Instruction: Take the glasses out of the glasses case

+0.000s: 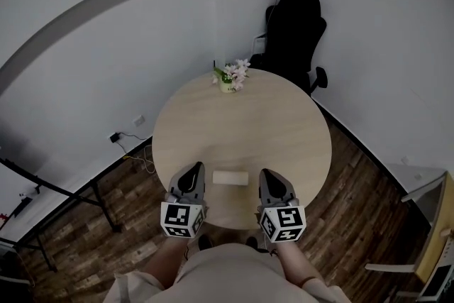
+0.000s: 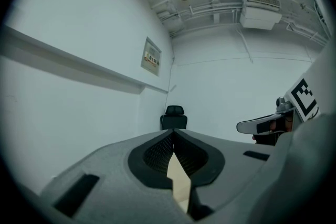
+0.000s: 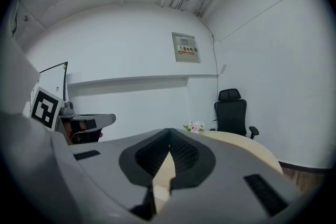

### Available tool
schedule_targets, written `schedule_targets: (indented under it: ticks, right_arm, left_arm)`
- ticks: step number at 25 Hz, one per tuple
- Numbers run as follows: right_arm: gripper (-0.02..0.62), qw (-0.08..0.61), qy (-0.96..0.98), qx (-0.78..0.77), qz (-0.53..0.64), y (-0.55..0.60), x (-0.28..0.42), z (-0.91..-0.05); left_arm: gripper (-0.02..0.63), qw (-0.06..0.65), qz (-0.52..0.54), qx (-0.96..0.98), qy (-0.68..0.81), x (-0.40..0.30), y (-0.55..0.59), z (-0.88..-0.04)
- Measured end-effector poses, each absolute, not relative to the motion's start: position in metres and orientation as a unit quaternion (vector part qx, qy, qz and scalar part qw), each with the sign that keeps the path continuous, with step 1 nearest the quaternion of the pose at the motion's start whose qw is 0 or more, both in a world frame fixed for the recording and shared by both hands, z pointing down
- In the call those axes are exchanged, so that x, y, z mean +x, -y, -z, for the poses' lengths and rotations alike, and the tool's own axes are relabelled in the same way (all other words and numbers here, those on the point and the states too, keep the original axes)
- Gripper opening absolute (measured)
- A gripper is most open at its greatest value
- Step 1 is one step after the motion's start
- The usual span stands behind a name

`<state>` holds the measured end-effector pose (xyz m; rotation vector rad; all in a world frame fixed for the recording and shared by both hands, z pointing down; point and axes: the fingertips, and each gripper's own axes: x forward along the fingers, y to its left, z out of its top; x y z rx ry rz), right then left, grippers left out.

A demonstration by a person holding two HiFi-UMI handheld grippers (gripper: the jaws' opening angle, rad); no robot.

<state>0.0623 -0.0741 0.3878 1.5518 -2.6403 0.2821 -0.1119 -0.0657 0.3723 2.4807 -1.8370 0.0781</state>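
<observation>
Since both tools are clenched on nothing, neither can take hold yet, and a nudge from shut jaws is the main risk: the case [image 1: 230, 177] lies loose on the smooth bench [image 1: 241, 120] close to its near edge. A push could skid it off towards the person. Prising the lid with one tool while the other fails to pin the base could flip it and spill the glasses, which are out of sight, presumably inside the shut case. The left tool [image 1: 192, 170] and right tool [image 1: 269, 175] are held side by side, pointing away from the person across the bench. The left is about level and the right tipped slightly down. They flank the case's two ends, apparently without touching it.
</observation>
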Motion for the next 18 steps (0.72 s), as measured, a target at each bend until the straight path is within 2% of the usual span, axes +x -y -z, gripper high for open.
schedule_targets:
  ticks: [18]
  right_arm:
    - [0.013,0.093,0.850,0.501,-0.136,0.058,0.067,-0.452]
  left_arm:
    - [0.009,0.093,-0.065,0.808,0.579,-0.102,0.050,-0.438]
